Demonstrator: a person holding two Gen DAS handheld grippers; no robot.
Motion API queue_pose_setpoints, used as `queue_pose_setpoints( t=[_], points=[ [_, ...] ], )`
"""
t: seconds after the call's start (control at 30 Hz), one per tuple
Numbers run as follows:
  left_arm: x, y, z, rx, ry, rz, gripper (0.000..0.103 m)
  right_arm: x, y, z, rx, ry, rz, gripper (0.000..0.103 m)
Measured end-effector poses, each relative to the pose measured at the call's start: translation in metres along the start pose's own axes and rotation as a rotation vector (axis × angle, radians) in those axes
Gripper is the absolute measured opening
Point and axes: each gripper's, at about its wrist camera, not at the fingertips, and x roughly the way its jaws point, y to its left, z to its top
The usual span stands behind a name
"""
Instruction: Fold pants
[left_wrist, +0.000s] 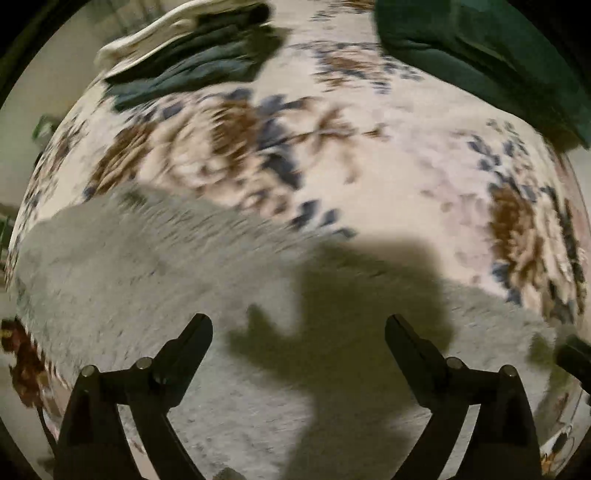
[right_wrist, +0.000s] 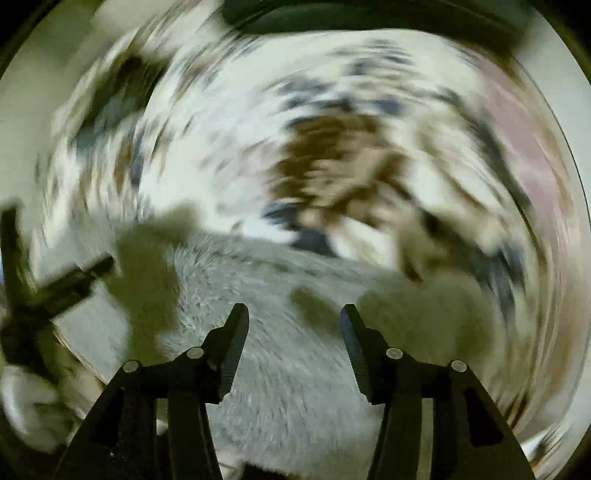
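Observation:
The light grey pants (left_wrist: 155, 266) lie flat on a floral bedspread (left_wrist: 388, 166), filling the lower half of the left wrist view. My left gripper (left_wrist: 299, 325) is open and empty just above the grey cloth. In the right wrist view, which is motion blurred, the grey pants (right_wrist: 288, 332) lie under my right gripper (right_wrist: 293, 317), which is open and empty. The left gripper (right_wrist: 44, 291) shows as a dark shape at the left edge of that view.
A stack of folded dark and cream clothes (left_wrist: 192, 55) sits at the far left of the bed. A dark green garment (left_wrist: 491, 55) lies at the far right. The bed's edge curves along the left side.

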Motion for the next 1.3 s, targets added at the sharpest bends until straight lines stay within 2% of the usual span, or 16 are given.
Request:
queue_pose_setpoints(
  t=[0.13, 0.17, 0.23, 0.43, 0.57, 0.67, 0.7, 0.77, 0.87, 0.93, 1.0, 1.1, 1.13, 1.2, 1.23, 1.3],
  points=[
    [0.01, 0.028, -0.01, -0.062, 0.034, 0.022, 0.096, 0.057, 0.045, 0.026, -0.177, 0.115, -0.064, 0.054],
    [0.012, 0.037, -0.012, -0.074, 0.035, 0.027, 0.096, 0.068, 0.054, 0.028, -0.225, 0.136, -0.068, 0.042],
    [0.011, 0.051, -0.015, -0.088, 0.034, 0.034, 0.096, 0.074, 0.066, 0.026, -0.288, 0.119, -0.117, 0.004],
    [0.004, 0.078, -0.023, -0.11, 0.013, 0.029, 0.096, 0.038, 0.055, 0.032, -0.173, -0.051, -0.155, 0.003],
    [0.004, 0.091, -0.025, -0.134, 0.019, 0.027, 0.096, 0.036, 0.047, 0.044, -0.115, -0.082, -0.196, 0.003],
    [-0.001, 0.096, -0.028, -0.137, 0.018, 0.026, 0.096, 0.057, 0.047, 0.052, -0.068, 0.034, -0.149, 0.007],
    [-0.003, 0.098, -0.031, -0.134, 0.021, 0.023, 0.096, 0.055, 0.041, 0.05, -0.026, 0.038, -0.099, 0.014],
    [-0.009, 0.101, -0.039, -0.129, 0.027, 0.013, 0.096, 0.039, 0.027, 0.041, 0.055, 0.016, -0.015, 0.05],
    [-0.016, 0.114, -0.057, -0.145, 0.051, -0.012, 0.096, -0.01, -0.007, 0.0, 0.257, -0.082, 0.082, 0.052],
    [-0.016, 0.129, -0.07, -0.206, 0.077, -0.037, 0.096, -0.035, -0.032, -0.05, 0.448, -0.119, 0.109, 0.052],
    [-0.009, 0.141, -0.079, -0.269, 0.114, -0.068, 0.096, -0.039, -0.05, -0.099, 0.622, -0.098, 0.147, 0.052],
    [0.017, 0.159, -0.092, -0.393, 0.205, -0.126, 0.094, -0.018, -0.065, -0.167, 0.86, -0.056, 0.274, 0.052],
    [0.024, 0.165, -0.095, -0.44, 0.216, -0.146, 0.09, -0.005, -0.067, -0.183, 0.925, -0.04, 0.311, 0.052],
    [0.035, 0.173, -0.098, -0.492, 0.21, -0.147, 0.052, 0.02, -0.07, -0.203, 1.037, -0.045, 0.389, 0.052],
    [0.039, 0.174, -0.099, -0.495, 0.211, -0.127, 0.042, 0.027, -0.068, -0.211, 1.065, -0.056, 0.402, 0.051],
    [0.041, 0.178, -0.1, -0.502, 0.189, -0.103, 0.021, 0.037, -0.07, -0.217, 1.112, -0.121, 0.374, 0.022]
  ],
)
